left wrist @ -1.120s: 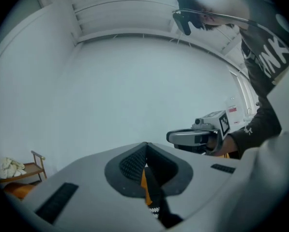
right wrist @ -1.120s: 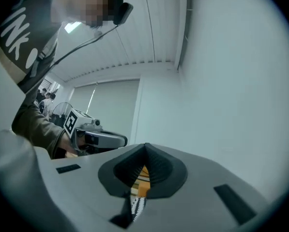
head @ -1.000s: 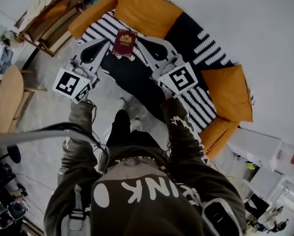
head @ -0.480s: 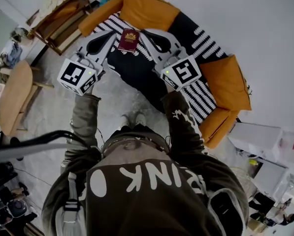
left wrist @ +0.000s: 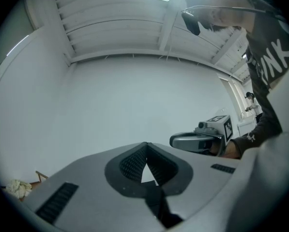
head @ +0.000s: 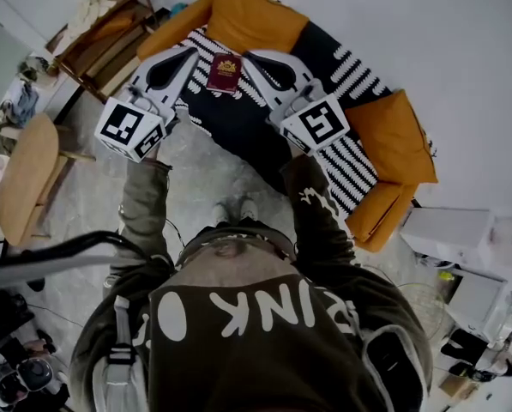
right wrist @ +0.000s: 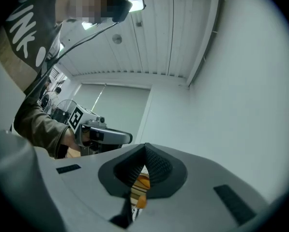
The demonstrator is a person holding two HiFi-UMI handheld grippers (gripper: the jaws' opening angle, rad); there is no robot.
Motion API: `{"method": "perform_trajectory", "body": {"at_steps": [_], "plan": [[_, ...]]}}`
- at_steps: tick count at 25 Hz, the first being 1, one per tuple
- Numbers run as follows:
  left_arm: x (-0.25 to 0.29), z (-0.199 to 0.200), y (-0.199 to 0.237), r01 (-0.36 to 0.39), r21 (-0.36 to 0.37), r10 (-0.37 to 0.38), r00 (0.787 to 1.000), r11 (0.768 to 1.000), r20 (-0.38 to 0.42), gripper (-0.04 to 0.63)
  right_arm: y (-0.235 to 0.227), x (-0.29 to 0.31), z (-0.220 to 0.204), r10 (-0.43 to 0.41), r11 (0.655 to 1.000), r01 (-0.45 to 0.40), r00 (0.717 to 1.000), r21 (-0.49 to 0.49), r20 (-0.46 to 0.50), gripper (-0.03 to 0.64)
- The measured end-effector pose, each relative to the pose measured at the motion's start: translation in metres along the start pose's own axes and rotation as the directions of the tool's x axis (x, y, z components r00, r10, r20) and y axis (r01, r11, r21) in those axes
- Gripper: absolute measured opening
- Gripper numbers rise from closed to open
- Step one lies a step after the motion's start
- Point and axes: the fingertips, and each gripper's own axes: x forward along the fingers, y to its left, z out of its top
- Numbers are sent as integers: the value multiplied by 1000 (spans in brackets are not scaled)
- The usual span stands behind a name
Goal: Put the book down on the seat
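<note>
left claw (head: 192,57) and right claw (head: 250,57), jaws together and empty, pinch the book (head: 224,73) between their tips, long axis pointing away; seat (head: 238,120) lies below.

Brown white-lettered sweatshirt (head: 238,333); grey left claw (head: 195,52), right claw (head: 245,56).

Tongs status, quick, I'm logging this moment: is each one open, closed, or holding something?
Left tongs: closed, nothing between them.
Right tongs: closed, nothing between them.
</note>
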Motion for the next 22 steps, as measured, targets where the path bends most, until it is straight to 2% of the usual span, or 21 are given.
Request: {"method": "perform_trajectory", "body": {"at_steps": [11, 22], "plan": [[-6, 11, 5, 17, 10, -18, 1000, 1000, 18, 2, -1, 4, 8, -44, 999, 44, 999, -23, -16, 6], [-14, 16, 2, 21, 18, -21, 999, 1000, 32, 2, 4, 5, 16, -52, 998, 52, 999, -34, -13, 6]]}}
